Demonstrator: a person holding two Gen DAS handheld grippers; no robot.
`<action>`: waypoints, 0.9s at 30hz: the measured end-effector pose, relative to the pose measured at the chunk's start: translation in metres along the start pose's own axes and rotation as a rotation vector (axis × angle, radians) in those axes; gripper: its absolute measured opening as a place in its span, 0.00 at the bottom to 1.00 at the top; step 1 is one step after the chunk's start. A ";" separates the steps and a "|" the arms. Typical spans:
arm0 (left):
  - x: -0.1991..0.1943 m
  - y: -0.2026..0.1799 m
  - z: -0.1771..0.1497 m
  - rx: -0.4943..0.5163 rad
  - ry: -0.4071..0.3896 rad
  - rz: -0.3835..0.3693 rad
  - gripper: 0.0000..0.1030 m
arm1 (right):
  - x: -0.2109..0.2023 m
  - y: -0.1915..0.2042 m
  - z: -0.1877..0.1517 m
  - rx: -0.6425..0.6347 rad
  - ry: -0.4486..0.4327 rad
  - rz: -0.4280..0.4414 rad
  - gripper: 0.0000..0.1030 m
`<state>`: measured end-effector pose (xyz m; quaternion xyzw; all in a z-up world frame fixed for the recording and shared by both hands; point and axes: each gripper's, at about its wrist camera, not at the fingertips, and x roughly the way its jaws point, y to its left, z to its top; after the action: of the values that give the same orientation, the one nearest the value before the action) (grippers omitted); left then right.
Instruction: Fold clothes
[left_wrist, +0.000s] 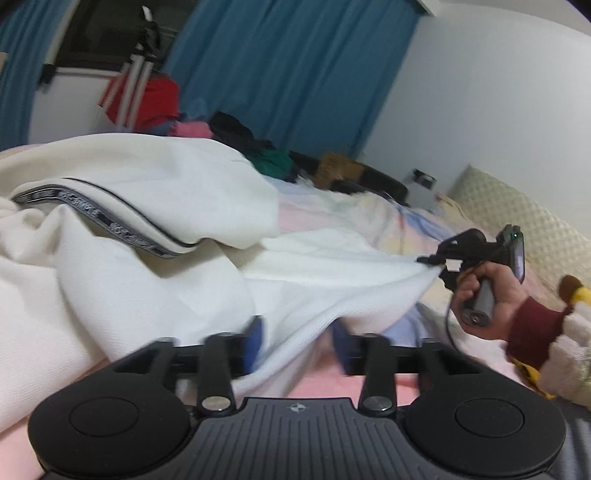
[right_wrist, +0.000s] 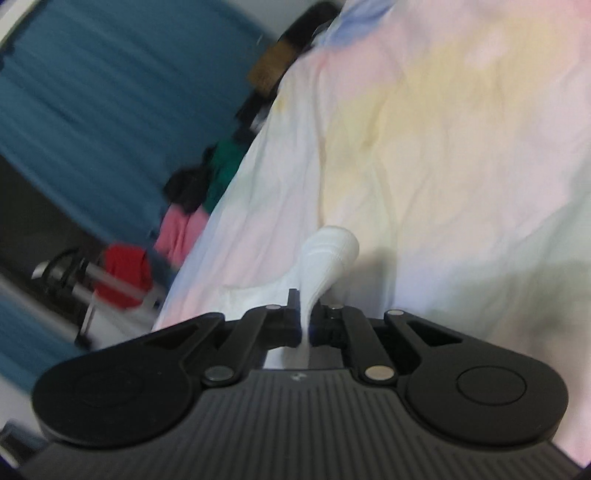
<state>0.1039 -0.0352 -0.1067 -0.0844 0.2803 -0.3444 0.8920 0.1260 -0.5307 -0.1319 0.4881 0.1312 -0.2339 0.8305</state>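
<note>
— What does your left camera give you?

— My left gripper (left_wrist: 295, 349) sits at six o'clock, its blue pads spread wide, with the white garment (left_wrist: 155, 236) running through the gap between them. Neither pad is pinching it, so that tool is open. The cloth heaps up toward nine o'clock, where a grey lettered stripe (left_wrist: 110, 218) crosses it, and it stretches out to three o'clock.

— And at three o'clock?

— There I see my right hand (left_wrist: 487, 295) around the handle of the right gripper (left_wrist: 437, 264), whose tips bite a corner of the garment and pull it taut above the bed (left_wrist: 369, 218). A pillow (left_wrist: 517, 206) lies past it, at two o'clock. Only this view shows the hand and the spread of the cloth.

— What does the right camera add?

— It shows the bite up close: the jaws are nearly together, clamped on a thin fold, and a white nub of the garment (right_wrist: 330, 254) sticks up beyond them at the centre. The pastel sheet fills twelve to three o'clock.

— Anything else?

— A clothes pile (right_wrist: 184, 225) at nine o'clock, beside the bed's edge, with blue curtains (right_wrist: 110, 92) behind. Both are blurred.
</note>
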 end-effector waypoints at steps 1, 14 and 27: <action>-0.002 -0.001 0.002 -0.008 0.010 -0.005 0.65 | -0.005 -0.003 0.002 0.000 -0.026 -0.011 0.06; -0.097 0.146 -0.069 -1.215 -0.150 0.157 0.83 | -0.021 -0.022 0.017 -0.038 -0.183 -0.158 0.06; -0.174 0.192 -0.040 -1.277 -0.334 0.353 0.12 | -0.026 -0.062 0.020 0.018 -0.175 -0.310 0.06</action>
<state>0.0849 0.2254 -0.1286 -0.5994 0.2965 0.0567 0.7413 0.0712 -0.5665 -0.1568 0.4473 0.1301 -0.4021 0.7882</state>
